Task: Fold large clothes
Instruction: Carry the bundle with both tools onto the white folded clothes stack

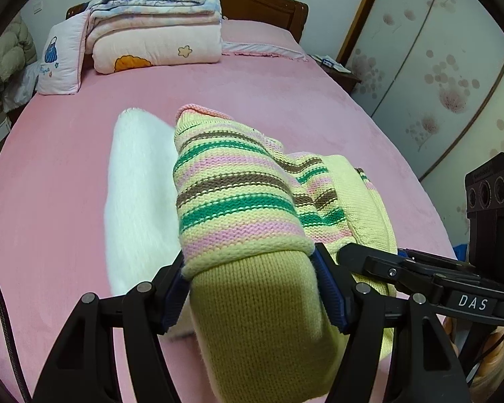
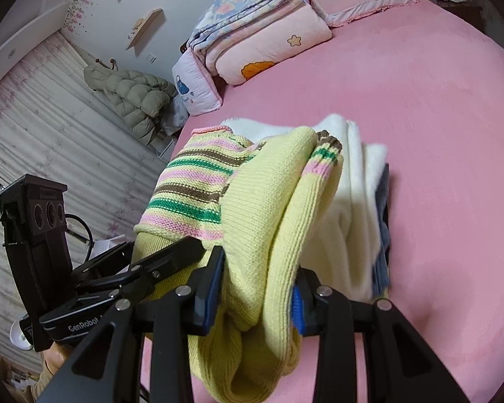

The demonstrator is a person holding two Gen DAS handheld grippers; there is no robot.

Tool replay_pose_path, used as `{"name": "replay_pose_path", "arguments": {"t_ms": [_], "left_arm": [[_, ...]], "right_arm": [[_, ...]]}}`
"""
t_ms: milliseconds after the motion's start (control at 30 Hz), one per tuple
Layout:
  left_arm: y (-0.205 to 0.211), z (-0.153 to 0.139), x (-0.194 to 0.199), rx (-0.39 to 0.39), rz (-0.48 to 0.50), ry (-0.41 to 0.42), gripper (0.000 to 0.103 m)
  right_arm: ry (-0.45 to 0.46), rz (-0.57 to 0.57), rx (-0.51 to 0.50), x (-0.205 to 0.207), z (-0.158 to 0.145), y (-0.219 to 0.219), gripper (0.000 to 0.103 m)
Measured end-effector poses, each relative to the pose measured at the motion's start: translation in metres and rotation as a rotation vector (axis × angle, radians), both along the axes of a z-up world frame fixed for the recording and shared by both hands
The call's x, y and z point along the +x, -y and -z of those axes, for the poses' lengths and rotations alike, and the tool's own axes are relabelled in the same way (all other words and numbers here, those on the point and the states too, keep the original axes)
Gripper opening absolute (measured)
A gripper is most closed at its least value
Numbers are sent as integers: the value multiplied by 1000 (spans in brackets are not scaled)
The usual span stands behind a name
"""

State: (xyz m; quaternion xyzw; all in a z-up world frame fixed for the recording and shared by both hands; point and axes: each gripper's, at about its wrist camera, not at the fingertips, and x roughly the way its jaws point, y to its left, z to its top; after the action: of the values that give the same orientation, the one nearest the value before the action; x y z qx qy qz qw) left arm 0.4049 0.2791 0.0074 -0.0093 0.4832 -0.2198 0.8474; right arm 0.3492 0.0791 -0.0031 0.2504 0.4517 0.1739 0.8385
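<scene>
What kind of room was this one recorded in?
A home bedroom, most likely: a bed with a pink sheet and wooden headboard, folded quilts stacked at its head, and a puffer coat hanging by the wall.

Open pink bed (image 1: 285, 100) ahead and to the right, wide room to pass. White pile (image 1: 137, 201) just left of the sweater (image 1: 238, 194), blocking that side. Quilts (image 1: 151, 33) and pillow (image 1: 62, 60) stacked against the headboard (image 1: 262, 3), well apart.

A folded yellow knit sweater (image 1: 238, 201) with green, pink and brown stripes is hanging bunched above a folded white garment (image 1: 141, 208) lying on the pink bed (image 1: 67, 141).
</scene>
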Motion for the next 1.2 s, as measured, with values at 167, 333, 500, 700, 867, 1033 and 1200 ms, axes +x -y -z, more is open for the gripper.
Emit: {"name": "replay_pose_path", "arguments": {"t_ms": [167,333,500,700,867,1033,1200], "left_arm": [[-2,20,34,9,-10,25,67],[-5,44,64,10,-42,28,68],[-3,69,76,20,-58,1,68],[-1,89,76,34,-63,13,75],[4,93,69,59,-55,31,77],[6,90,68,78,-66,26,80],[6,84,63,85,-93,10,84]], "right_arm": [[21,5,-13,35,16,-4,34],[36,-6,-36,68,31,-7,34],[27,-29,-84,90,50,-6,34],[6,-47,-123,96,70,-8,34],[5,-44,-146,95,72,-9,37],[24,-61,-208,89,67,-12,42],[54,-71,-310,79,52,-19,44]]}}
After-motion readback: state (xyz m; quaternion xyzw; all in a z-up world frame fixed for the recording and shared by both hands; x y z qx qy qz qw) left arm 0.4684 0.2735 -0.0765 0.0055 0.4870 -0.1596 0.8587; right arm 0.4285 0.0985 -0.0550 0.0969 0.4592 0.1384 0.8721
